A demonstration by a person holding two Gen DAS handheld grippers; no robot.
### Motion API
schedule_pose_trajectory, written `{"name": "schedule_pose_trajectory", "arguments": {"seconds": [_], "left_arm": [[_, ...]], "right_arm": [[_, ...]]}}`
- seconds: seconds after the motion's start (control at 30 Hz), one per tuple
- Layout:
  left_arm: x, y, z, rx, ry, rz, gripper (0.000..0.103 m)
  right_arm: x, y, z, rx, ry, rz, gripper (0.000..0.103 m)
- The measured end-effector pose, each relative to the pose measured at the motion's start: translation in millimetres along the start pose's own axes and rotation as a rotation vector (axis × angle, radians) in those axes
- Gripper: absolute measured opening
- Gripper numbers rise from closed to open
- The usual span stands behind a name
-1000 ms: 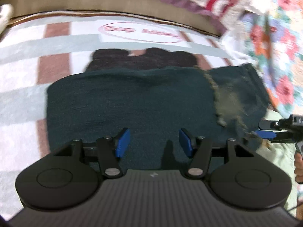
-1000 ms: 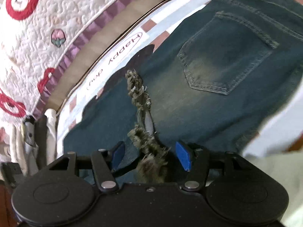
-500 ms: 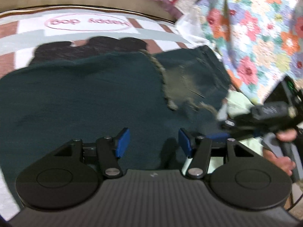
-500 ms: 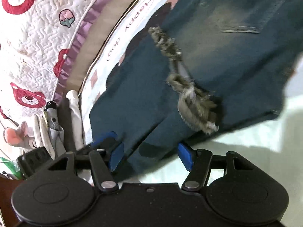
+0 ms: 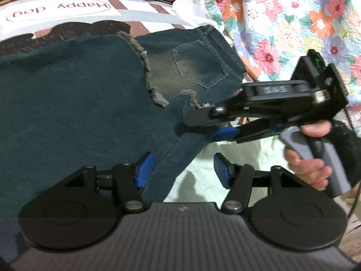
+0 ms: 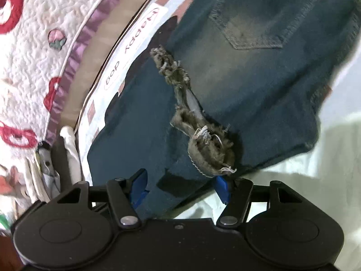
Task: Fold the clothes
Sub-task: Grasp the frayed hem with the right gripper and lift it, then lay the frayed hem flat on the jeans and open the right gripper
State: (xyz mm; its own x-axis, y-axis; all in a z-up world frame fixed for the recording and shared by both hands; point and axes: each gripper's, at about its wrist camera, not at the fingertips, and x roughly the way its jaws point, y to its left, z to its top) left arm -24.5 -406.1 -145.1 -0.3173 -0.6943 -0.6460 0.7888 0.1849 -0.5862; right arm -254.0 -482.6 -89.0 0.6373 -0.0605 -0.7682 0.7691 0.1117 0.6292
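My left gripper (image 5: 182, 168) sits low with its blue pads spread wide, nothing between them but the near edge of the jeans (image 5: 79, 103) and the pale sheet (image 5: 203, 174) beside it. My right gripper (image 6: 180, 184) is spread too, straddling the folded trouser leg; cloth passes between the pads, and I judge it is not pinched. From the left camera I can see that same right gripper (image 5: 216, 124) held side-on in my right hand (image 5: 309, 164), its nose over the frayed hem (image 6: 203, 142).

The jeans lie flat on the bed, legs folded up so the ragged hems rest on the seat just below the back pocket (image 5: 198, 65). Beyond them the blanket (image 5: 58, 9) reads "Happy dog", and past that there's a floral quilt (image 5: 293, 18) on one side and a bear-print quilt (image 6: 29, 52) on the other.

Now, handling. This is denim: heavy for cloth, fairly stiff, and I'd expect it to hold a crease and not slither off. Doubled layers will be thick, so I'd want a deep bite, not a nip. I'd steer clear of the fringe, since loose threads give no real purchase and could slip out of the pads. Better holds, to my eye, are the solid folded edge nearest me and the side seam, one gripper on each, so the weight lifts evenly.
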Motion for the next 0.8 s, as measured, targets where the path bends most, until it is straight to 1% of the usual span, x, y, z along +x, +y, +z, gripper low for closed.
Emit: {"name": "schedule_pose_trajectory", "arguments": {"seconds": [0.1, 0.17, 0.23, 0.27, 0.33, 0.37, 0.4, 0.43, 0.5, 0.57, 0.6, 0.63, 0.67, 0.73, 0.77, 0.8], "left_arm": [[2, -1, 0, 0.001, 0.005, 0.000, 0.057], [2, -1, 0, 0.000, 0.006, -0.002, 0.057], [-2, -1, 1, -0.005, 0.001, -0.007, 0.057], [-4, 0, 2, -0.008, -0.001, -0.009, 0.057], [-8, 1, 3, -0.014, -0.007, -0.015, 0.057], [-14, 2, 5, -0.015, -0.022, -0.011, 0.057], [-27, 4, 9, -0.019, -0.056, 0.002, 0.057], [-43, 9, 13, -0.035, -0.100, 0.019, 0.057], [-80, 23, 16, -0.113, -0.210, 0.049, 0.057], [-117, 36, 17, -0.193, -0.318, 0.081, 0.060], [-131, 37, 16, -0.200, -0.352, 0.112, 0.062], [-135, 37, 14, -0.187, -0.353, 0.152, 0.067], [-133, 38, 13, -0.173, -0.335, 0.192, 0.072], [-129, 40, 12, -0.144, -0.300, 0.270, 0.072], [-123, 46, 9, -0.167, -0.272, 0.298, 0.071], [-114, 57, 5, -0.220, -0.236, 0.316, 0.069]], "right_arm": [[7, 3, 0, -0.027, -0.015, -0.039, 0.068], [12, 1, 0, -0.027, -0.022, -0.051, 0.068], [15, -2, 0, -0.010, -0.039, -0.044, 0.069], [16, -2, -1, -0.015, -0.053, -0.044, 0.065], [15, 3, -2, -0.066, -0.085, -0.049, 0.032], [12, 9, -2, -0.119, -0.104, -0.044, 0.020], [10, 15, -2, -0.172, -0.123, -0.038, 0.016], [4, 26, -1, -0.240, -0.155, -0.011, 0.015], [-13, 56, 0, -0.394, -0.234, 0.070, 0.014], [-39, 85, -3, -0.592, -0.344, 0.216, 0.013], [-48, 90, -5, -0.659, -0.378, 0.246, 0.010], [-54, 91, -5, -0.708, -0.401, 0.244, 0.010], [-54, 86, -4, -0.722, -0.403, 0.203, 0.011], [-34, 58, 3, -0.664, -0.333, 0.057, 0.013], [-24, 45, 3, -0.628, -0.302, -0.002, 0.019], [-15, 32, 0, -0.590, -0.276, -0.049, 0.020]]}}
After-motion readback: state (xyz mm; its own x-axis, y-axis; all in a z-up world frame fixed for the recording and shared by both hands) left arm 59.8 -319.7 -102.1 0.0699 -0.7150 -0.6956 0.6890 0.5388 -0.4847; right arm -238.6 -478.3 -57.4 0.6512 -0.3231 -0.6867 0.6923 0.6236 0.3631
